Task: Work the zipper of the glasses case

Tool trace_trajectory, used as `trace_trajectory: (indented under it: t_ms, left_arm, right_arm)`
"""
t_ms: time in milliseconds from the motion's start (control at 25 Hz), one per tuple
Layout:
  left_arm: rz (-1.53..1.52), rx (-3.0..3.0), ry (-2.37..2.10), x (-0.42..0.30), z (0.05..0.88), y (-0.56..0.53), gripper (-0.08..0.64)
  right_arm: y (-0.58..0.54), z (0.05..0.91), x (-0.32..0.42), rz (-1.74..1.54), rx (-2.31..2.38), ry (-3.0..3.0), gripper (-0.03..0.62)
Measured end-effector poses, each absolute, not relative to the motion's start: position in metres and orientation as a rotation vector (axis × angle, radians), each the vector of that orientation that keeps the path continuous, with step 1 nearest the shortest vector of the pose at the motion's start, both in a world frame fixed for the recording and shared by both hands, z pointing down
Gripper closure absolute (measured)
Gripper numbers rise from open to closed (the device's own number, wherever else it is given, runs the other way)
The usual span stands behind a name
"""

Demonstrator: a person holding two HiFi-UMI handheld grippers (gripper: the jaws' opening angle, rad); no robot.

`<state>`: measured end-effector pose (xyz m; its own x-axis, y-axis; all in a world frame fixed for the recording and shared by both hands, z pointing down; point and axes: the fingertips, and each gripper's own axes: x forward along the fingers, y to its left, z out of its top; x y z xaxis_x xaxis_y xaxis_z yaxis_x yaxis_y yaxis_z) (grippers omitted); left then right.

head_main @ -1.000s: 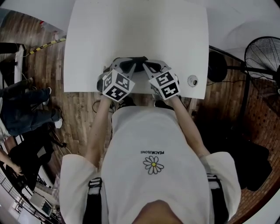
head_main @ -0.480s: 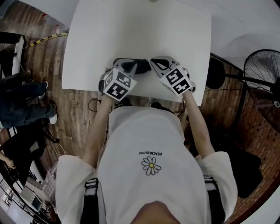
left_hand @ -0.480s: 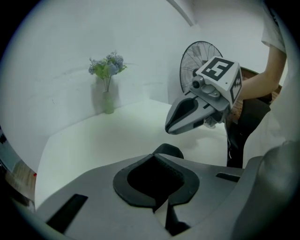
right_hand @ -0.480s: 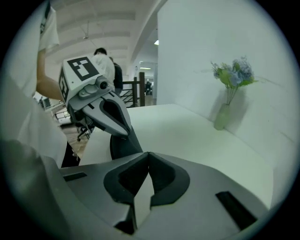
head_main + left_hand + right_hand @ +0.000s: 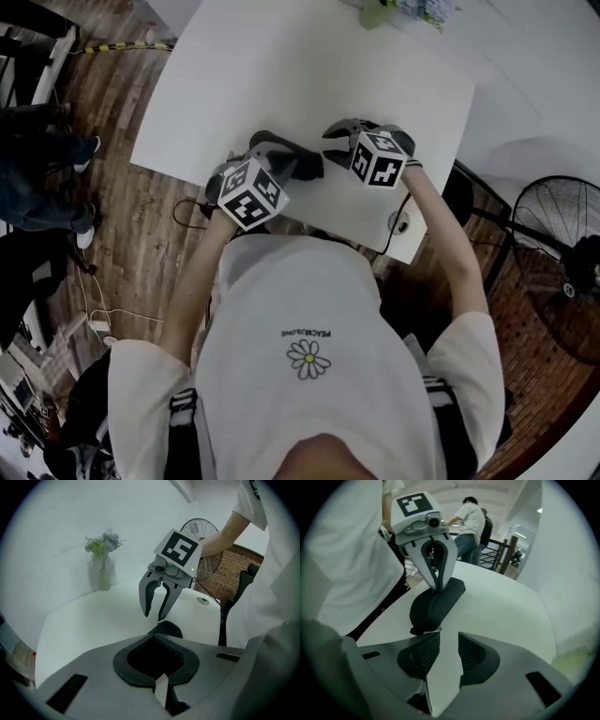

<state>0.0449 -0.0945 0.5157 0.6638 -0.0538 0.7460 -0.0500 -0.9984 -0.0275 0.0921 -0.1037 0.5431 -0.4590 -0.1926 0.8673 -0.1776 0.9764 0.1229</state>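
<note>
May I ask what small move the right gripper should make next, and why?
Probably ease the right gripper forward to straddle what looks like the pull at the case's near end: its jaws stand open just short of it, and the left gripper pins the far end.

Left gripper [image 5: 274, 153] and right gripper [image 5: 332, 139] flank the dark glasses case [image 5: 302, 165].

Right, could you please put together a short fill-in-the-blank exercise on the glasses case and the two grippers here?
1. The dark rounded glasses case lies on a ___ table.
2. The left gripper is ___ on one end of that case.
3. The right gripper has its jaws ___, with nothing between them.
4. The slim vase at the table's far edge holds ___.
Missing words: white; shut; open; flowers.
</note>
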Motion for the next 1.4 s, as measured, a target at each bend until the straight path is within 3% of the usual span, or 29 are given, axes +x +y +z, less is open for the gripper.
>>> trace_trajectory:
  t_ms: [440,560,1160,1400]
  left_arm:
    - [-1.290,-2.945,0.158,0.043,0.518,-0.103,0.545]
    - [-1.267,-2.950,0.195,0.044,0.518,-0.106,0.545]
    - [-1.229,-2.971,0.172,0.044,0.518,-0.103,0.545]
    - [-1.249,-2.965,0.303,0.045,0.518,-0.100,0.545]
  right_arm:
    - [-0.077,0.573,0.068,-0.210,-0.179,-1.935,0.511]
    - [-0.077,0.573,0.070,-0.228,-0.163,-1.955,0.541]
    - [-0.086,0.546,0.083,0.090,0.376,-2.156,0.546]
    - [-0.077,0.557,0.078,0.014,0.266,-2.113,0.538]
